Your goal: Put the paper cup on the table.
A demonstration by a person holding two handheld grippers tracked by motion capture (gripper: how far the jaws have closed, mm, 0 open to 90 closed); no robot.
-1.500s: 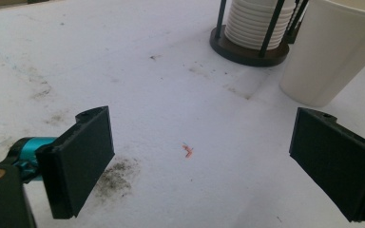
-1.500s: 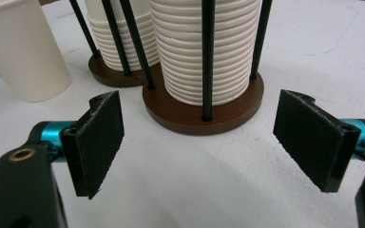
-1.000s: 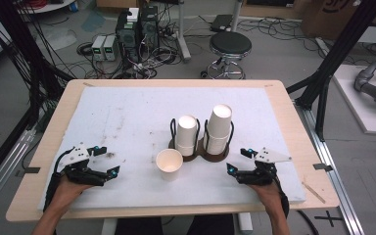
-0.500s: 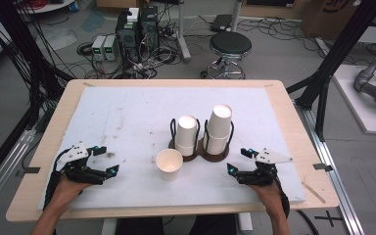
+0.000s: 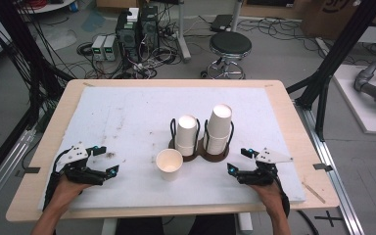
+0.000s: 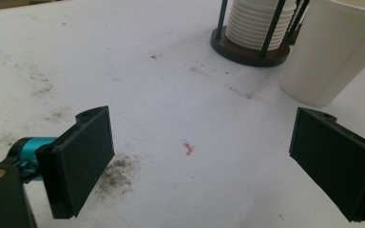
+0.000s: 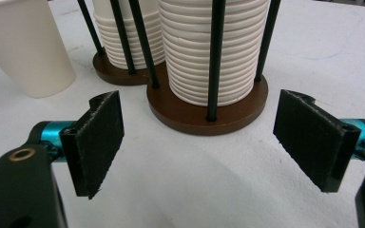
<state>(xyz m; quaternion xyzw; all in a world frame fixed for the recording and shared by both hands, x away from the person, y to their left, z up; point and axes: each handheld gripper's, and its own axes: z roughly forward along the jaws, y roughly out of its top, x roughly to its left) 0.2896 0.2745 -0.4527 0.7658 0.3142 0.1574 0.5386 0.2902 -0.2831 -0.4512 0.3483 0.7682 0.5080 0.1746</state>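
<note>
So the single paper cup was sitting upright and empty on the white mat, near the front edge, about midway btw my two grippers and touching neither. Plain white, smooth, tapered, rolled rim, mouth up. It stood just in front of the left holder, close to its base.

Behind it were 2 cup holders w/ round dark brown bases that look like wood, each w/ thin black upright rods, and the bases sat right beside each other. Left holder had a shorter stack of white cups, upside down; right holder had a taller stack. Ribbed look down the sides from all the nested rims; couldn't count the cups in either.

Left gripper rested on the mat well left of the cup, jaws spread wide w/ nothing btw them, flat black pads w/ a foamy matte face. In the left gripper view the cup was up at the right, beyond the right pad. Right gripper rested near the right holder's base, jaws also wide apart and empty, aimed at that base in the right gripper view.

Mat was scuffed, w/ grey smudges and a tiny orange fleck. Light wood table underneath.
</note>
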